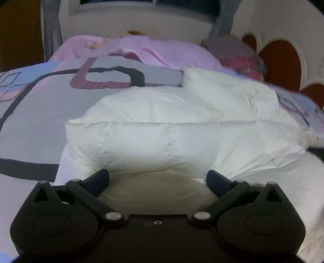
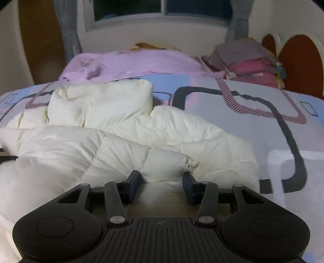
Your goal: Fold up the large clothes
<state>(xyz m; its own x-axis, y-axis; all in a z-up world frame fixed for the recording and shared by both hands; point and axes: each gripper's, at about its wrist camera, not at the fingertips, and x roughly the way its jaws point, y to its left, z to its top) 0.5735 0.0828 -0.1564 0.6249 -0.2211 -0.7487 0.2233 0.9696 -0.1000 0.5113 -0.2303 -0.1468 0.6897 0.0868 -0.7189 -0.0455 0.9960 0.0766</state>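
On patterned bedspread [image 2: 232, 125]: white puffy coat [image 2: 121, 137]; window [image 2: 162, 10] behind.

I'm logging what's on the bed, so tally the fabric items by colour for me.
White: 1, puffy jacket
Pink: 1, blanket
Patterned grey, blue and pink: 1, bedspread
Mixed grey and magenta: 1, folded stack, pieces too blurred to count
Total: 4

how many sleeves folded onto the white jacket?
1 visible: a sleeve lies folded across the white puffer jacket at its far side, toward the pink blanket. A second may be hidden under the bulk.
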